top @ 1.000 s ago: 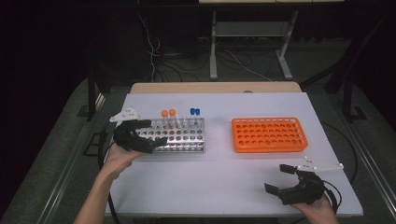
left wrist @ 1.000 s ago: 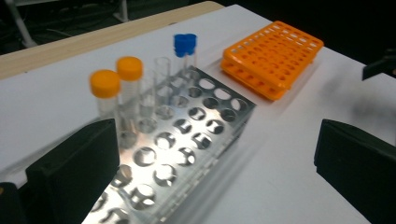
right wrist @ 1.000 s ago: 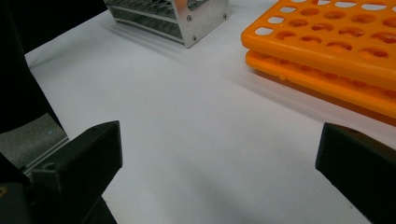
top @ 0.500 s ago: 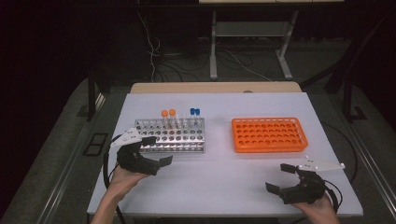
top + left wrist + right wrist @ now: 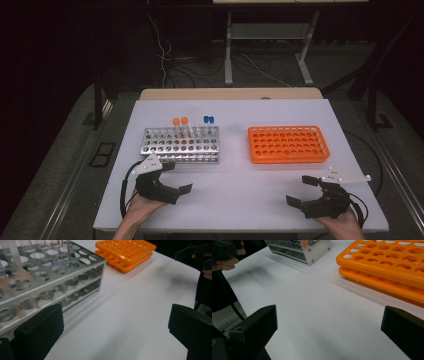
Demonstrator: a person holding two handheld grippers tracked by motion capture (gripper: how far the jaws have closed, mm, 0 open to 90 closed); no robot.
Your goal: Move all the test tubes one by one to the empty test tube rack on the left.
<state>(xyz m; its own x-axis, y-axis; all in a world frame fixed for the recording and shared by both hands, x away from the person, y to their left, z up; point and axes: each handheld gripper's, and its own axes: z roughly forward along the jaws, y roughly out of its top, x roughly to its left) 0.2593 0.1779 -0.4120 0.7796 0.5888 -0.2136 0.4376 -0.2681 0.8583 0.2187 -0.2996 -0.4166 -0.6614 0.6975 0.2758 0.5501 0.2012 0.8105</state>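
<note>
Metal rack (image 5: pixel 47 277) cropped at left edge, its tubes (image 5: pixel 15 255) blurred

We see the metal tube rack (image 5: pixel 181 144) standing flat on the table's left half. In its back rows stand upright two orange-capped tubes (image 5: pixel 180 122) and two blue-capped tubes (image 5: pixel 208 120)

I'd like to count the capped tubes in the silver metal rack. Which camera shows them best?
The high view: the silver metal rack shows whole, with two orange-capped tubes and two blue-capped tubes standing upright. The left gripper view shows blurred clear tube bodies without caps; the right gripper view catches a rack corner.
</note>
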